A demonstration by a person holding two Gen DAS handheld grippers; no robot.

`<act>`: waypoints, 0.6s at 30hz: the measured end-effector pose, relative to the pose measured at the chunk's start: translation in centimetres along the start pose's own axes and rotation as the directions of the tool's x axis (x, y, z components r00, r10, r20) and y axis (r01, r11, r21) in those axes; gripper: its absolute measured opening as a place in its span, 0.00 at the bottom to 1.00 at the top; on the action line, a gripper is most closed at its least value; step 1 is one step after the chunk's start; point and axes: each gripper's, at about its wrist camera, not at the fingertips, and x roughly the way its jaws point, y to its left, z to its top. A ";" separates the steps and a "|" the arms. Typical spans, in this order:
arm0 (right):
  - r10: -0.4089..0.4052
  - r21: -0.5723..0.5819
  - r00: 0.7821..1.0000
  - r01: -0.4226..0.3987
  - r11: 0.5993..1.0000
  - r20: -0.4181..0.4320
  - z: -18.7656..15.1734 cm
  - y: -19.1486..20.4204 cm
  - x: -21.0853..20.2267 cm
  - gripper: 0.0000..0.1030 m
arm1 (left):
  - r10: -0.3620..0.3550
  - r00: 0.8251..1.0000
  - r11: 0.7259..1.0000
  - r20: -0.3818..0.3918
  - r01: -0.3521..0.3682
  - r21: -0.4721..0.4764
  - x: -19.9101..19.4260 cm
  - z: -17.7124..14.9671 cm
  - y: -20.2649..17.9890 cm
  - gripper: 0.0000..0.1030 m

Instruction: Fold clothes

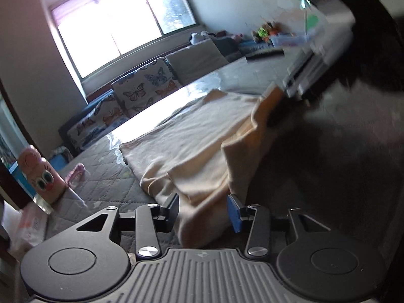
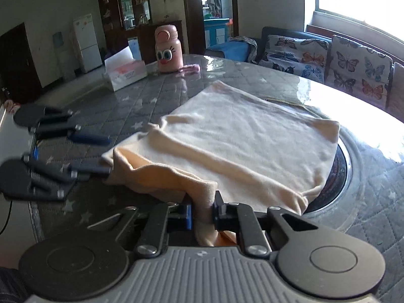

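A cream garment (image 2: 240, 136) lies folded flat on the grey quilted table (image 2: 113, 106), its near edge lifted and rumpled. My right gripper (image 2: 203, 214) is shut on the near corner, with fabric bunched between its pads. In the left wrist view it shows blurred at the upper right (image 1: 282, 93), holding that raised corner. My left gripper (image 1: 203, 209) stands open with the garment (image 1: 197, 131) lying loose between its fingers. From the right wrist view, the left gripper (image 2: 107, 154) is at the cloth's left end, its lower finger touching the fabric.
A pink bottle with a cartoon face (image 2: 168, 50) and a tissue box (image 2: 125, 74) stand at the table's far side. A round metal-rimmed recess (image 2: 346, 166) lies partly under the garment's right end. A sofa with butterfly cushions (image 2: 348, 68) runs behind the table.
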 end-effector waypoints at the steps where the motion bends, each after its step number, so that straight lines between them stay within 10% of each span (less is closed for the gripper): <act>1: -0.002 0.002 1.000 0.002 1.000 0.004 0.1 0.0 -0.1 0.13 | 0.000 1.000 1.000 -0.003 0.000 0.011 0.0 -0.1 -0.2 0.46; 5: -0.009 0.020 1.000 0.009 1.000 0.025 0.7 0.1 -0.4 0.13 | -0.016 1.000 1.000 0.016 0.015 0.022 -0.2 0.0 -0.6 0.63; 13: -0.023 0.045 0.998 0.020 0.999 0.060 1.8 -0.3 -0.6 0.12 | 0.033 0.999 0.997 0.011 -0.034 0.074 0.6 -0.3 -2.0 0.66; 18: -0.030 0.051 0.997 0.027 0.998 0.066 1.4 -0.2 -0.7 0.11 | 0.076 0.997 0.995 -0.012 -0.075 0.066 1.9 -0.1 -1.1 0.18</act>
